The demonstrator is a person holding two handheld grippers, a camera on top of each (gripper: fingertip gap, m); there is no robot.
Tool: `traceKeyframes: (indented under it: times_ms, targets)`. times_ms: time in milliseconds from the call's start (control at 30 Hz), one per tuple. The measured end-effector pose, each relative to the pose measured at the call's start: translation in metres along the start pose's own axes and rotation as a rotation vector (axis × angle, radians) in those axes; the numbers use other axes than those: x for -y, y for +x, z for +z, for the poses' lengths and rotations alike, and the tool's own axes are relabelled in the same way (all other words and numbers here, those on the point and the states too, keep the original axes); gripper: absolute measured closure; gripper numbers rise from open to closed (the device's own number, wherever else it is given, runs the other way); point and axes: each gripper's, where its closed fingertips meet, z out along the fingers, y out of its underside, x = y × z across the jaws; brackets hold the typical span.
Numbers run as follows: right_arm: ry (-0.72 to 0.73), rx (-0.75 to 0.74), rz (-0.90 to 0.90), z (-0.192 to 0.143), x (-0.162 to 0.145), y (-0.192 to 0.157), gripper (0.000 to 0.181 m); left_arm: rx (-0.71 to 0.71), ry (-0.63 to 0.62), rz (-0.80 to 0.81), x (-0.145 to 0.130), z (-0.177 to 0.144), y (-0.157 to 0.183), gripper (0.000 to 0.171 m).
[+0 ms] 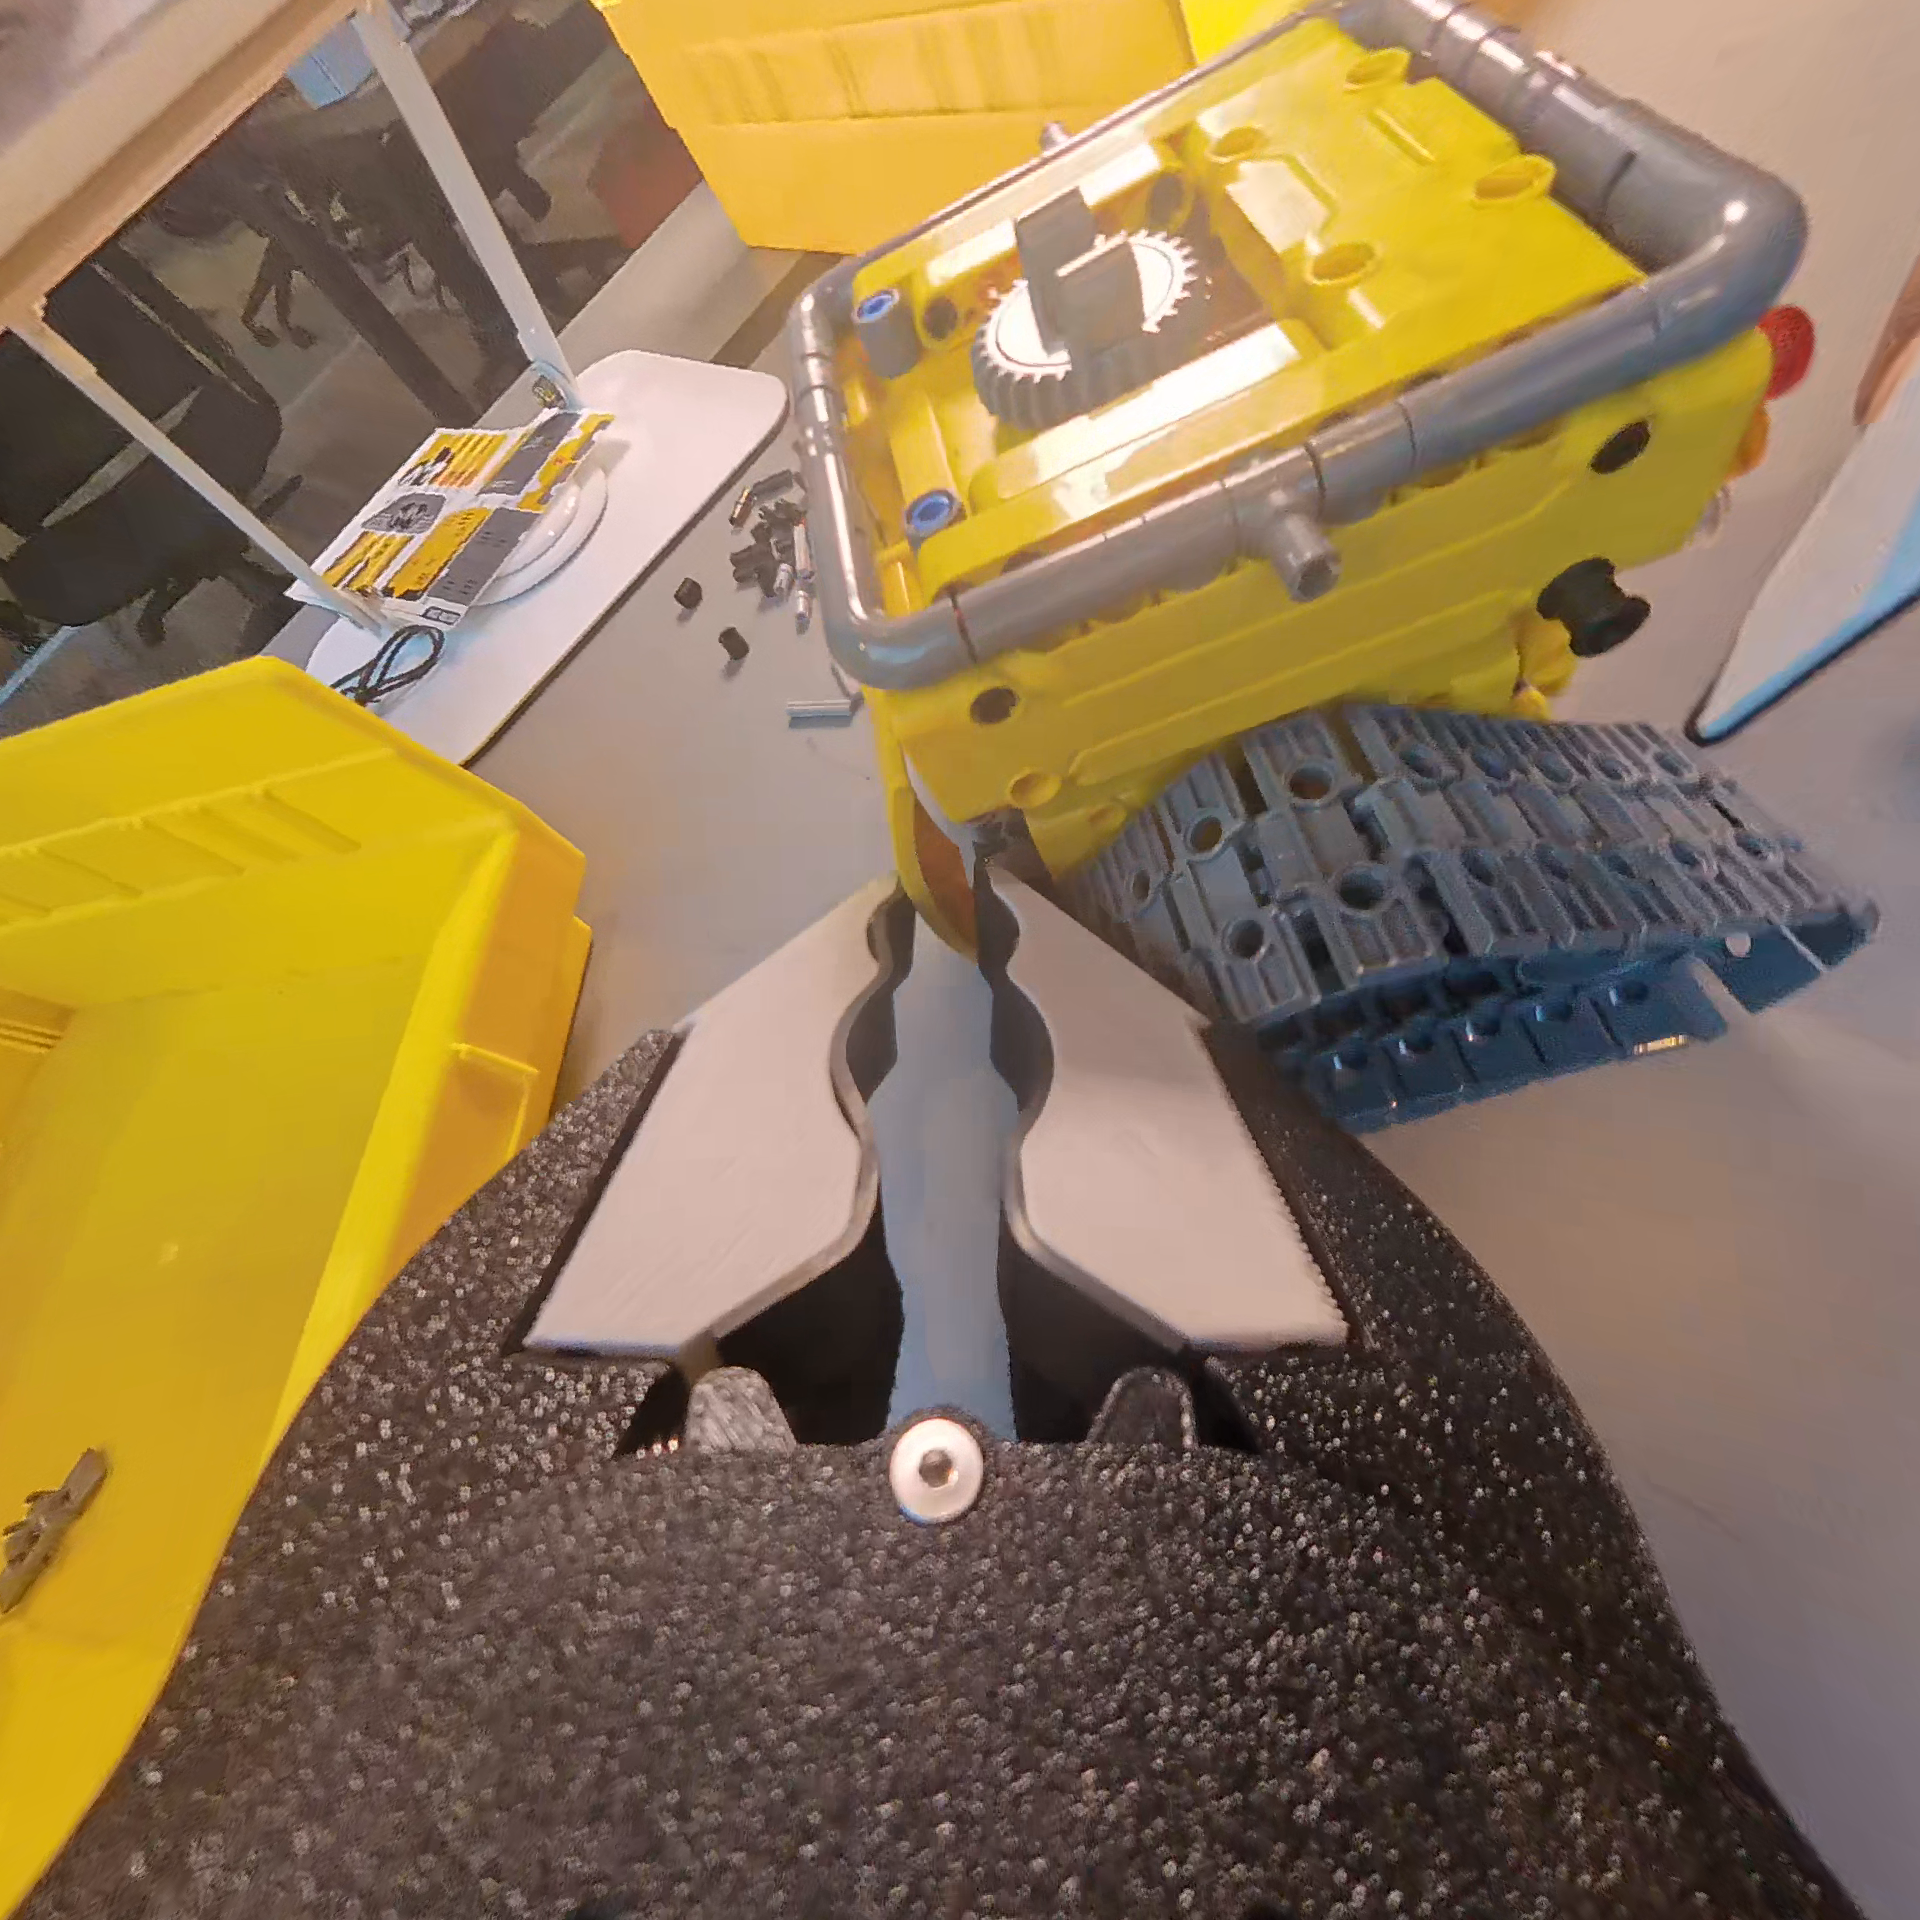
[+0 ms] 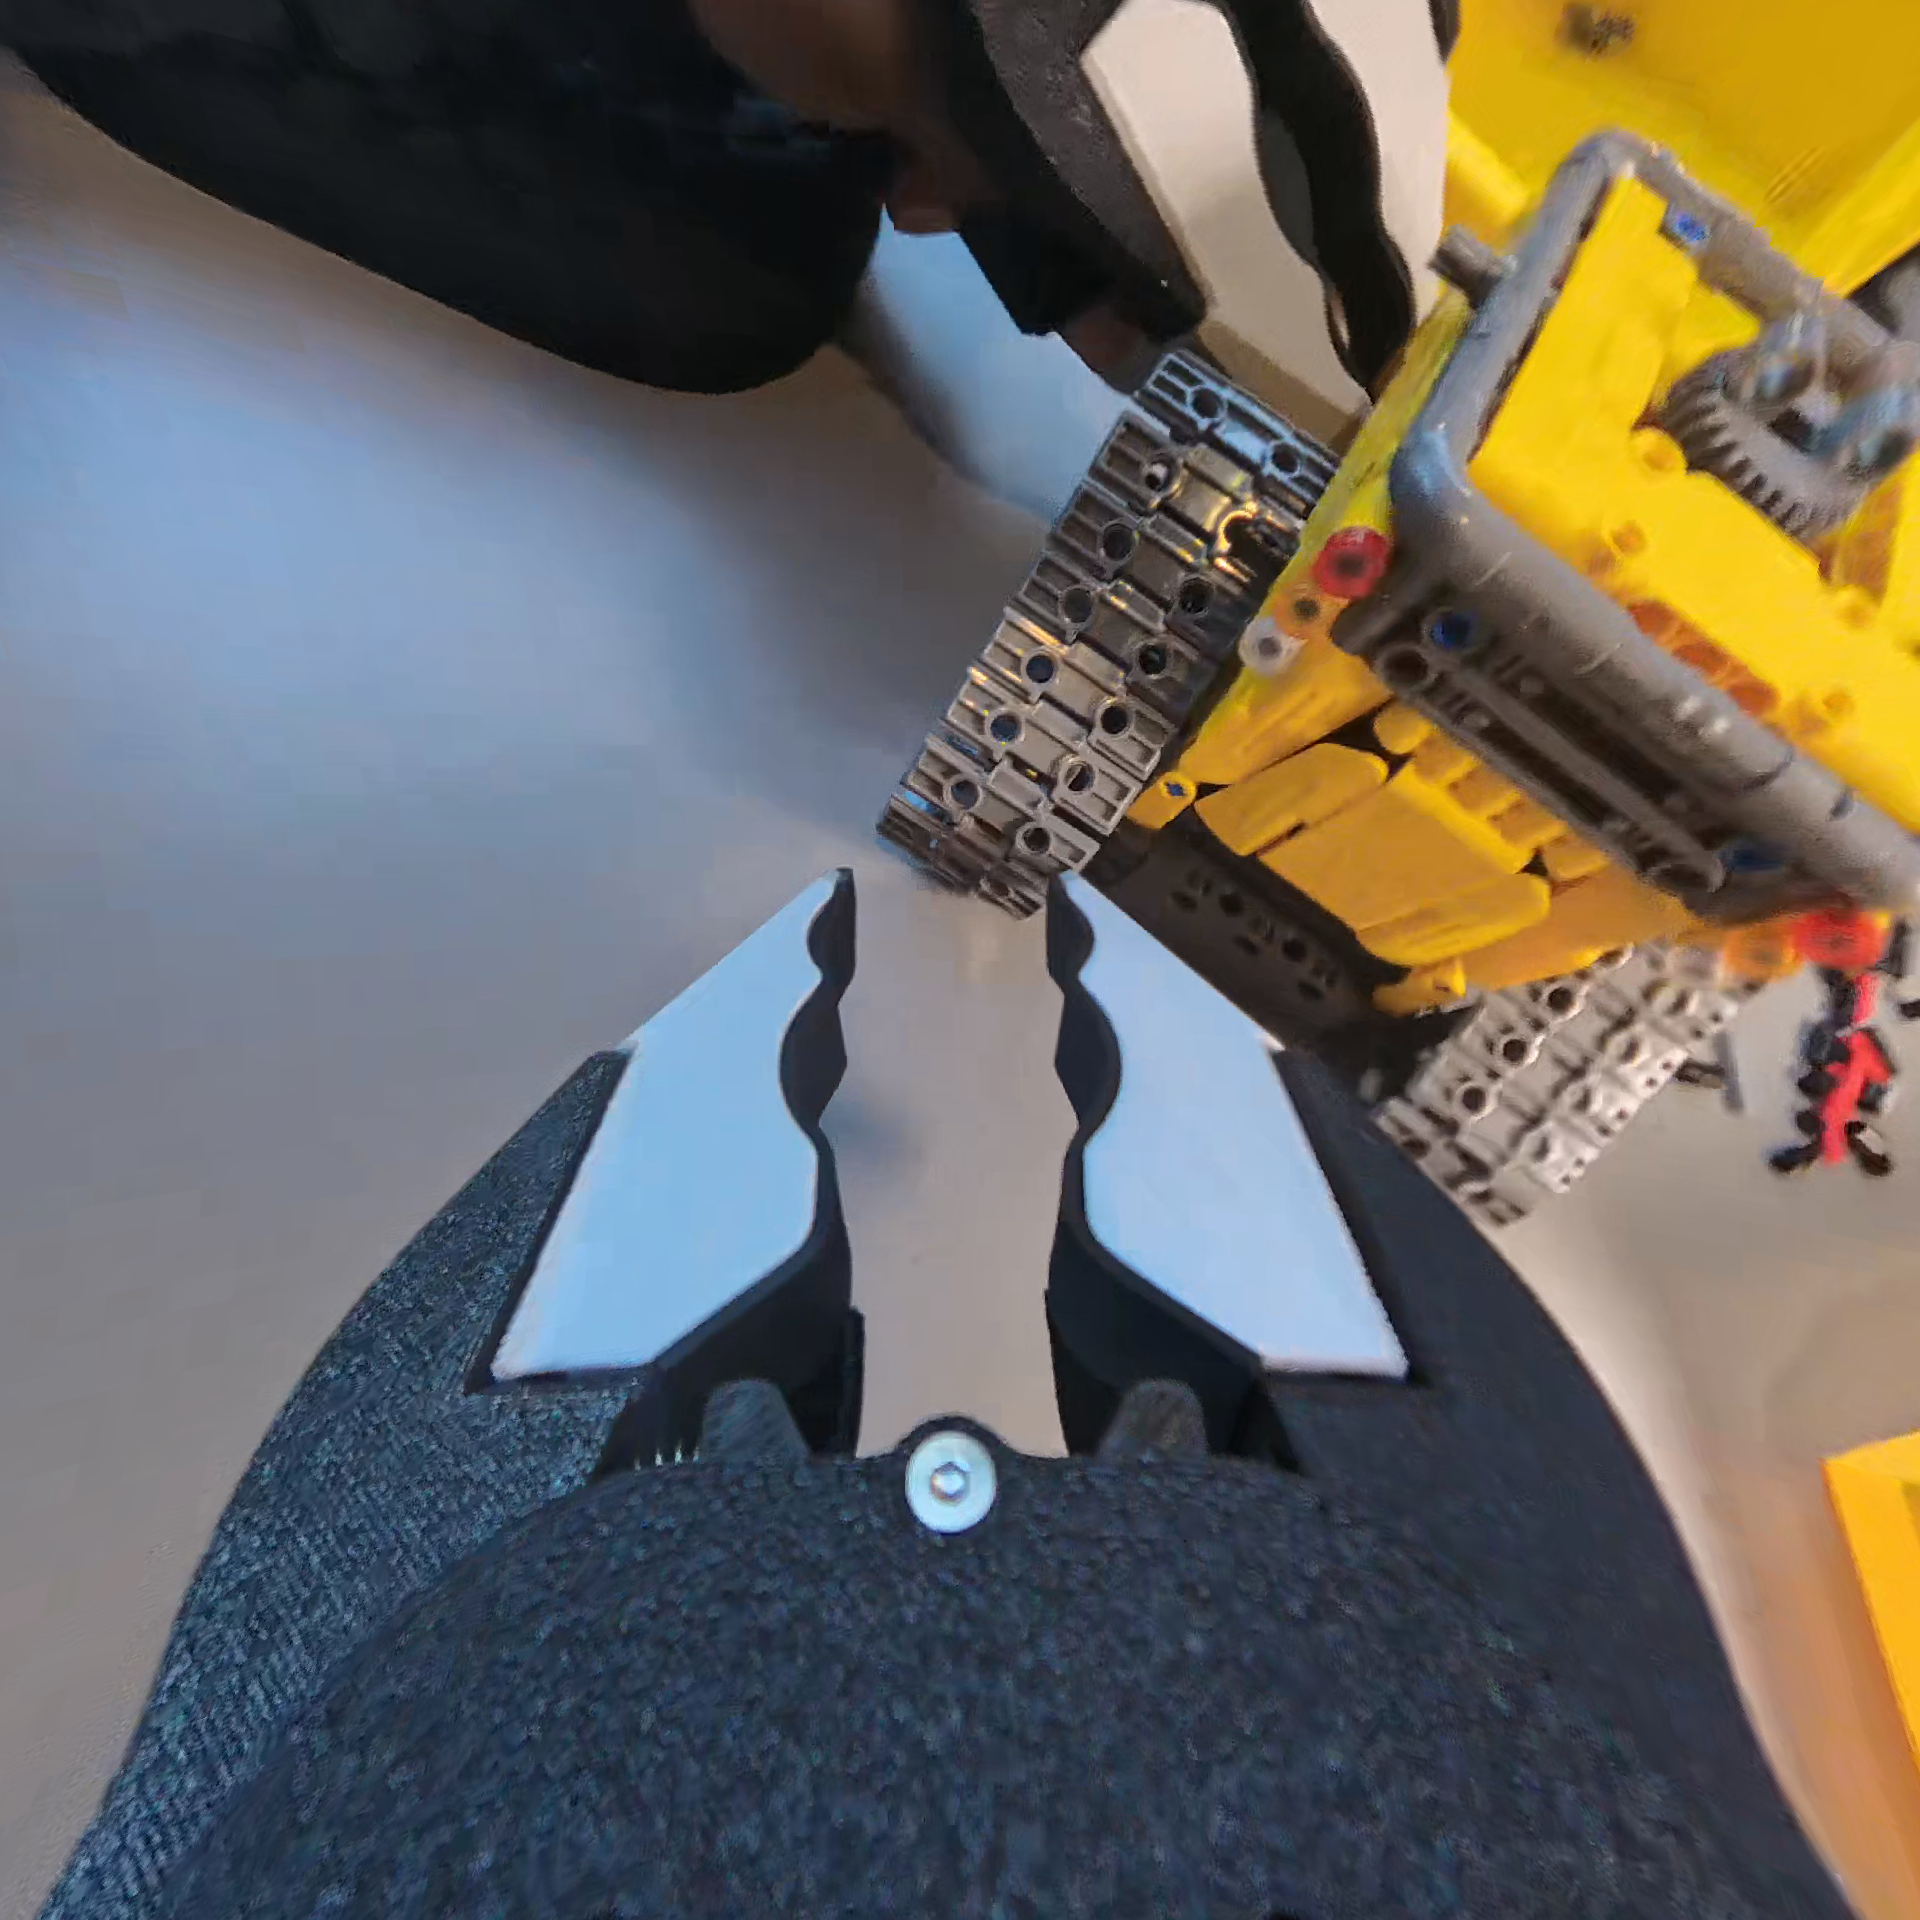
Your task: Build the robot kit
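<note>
The yellow plastic brick-built tracked vehicle (image 1: 1288, 499), framed in grey tubing with a black toothed gear on top and dark grey studded link treads (image 1: 1475, 883), sits tilted above the pale grey tabletop (image 1: 675, 790). The left gripper (image 1: 951, 894), grey fingers set in black speckled foam, is clenched on the vehicle's lower yellow corner at 12 o'clock. The right gripper (image 2: 951, 894) is released, jaws apart, with the tread just beyond its tips at 1 o'clock. A yellow plastic bin (image 1: 239, 935) lies at 9 o'clock of the left gripper; small black pins (image 1: 764, 551) are scattered at 11 o'clock.
</note>
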Motion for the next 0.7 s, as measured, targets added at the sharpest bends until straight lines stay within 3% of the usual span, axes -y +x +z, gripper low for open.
traceKeyframes:
  times_ms: [100, 500, 633, 700]
  targets:
    - [0.008, -0.075, -0.075, 0.008, 0.005, 0.008, 0.159, -0.053, 0.017, -0.037, 0.0, 0.005, -0.007, 0.162]
    - [0.082, -0.122, -0.221, 0.01, 0.007, 0.006, 0.168, -0.36, 0.058, -0.038, 0.024, 0.035, 0.005, 0.165]
    - [0.08, -0.14, -0.227, 0.008, 0.003, 0.008, 0.165, -0.322, 0.04, -0.064, 0.022, 0.023, -0.013, 0.145]
    - [0.074, -0.133, -0.222, 0.01, 0.003, 0.008, 0.164, -0.248, 0.024, -0.065, 0.016, 0.009, -0.026, 0.144]
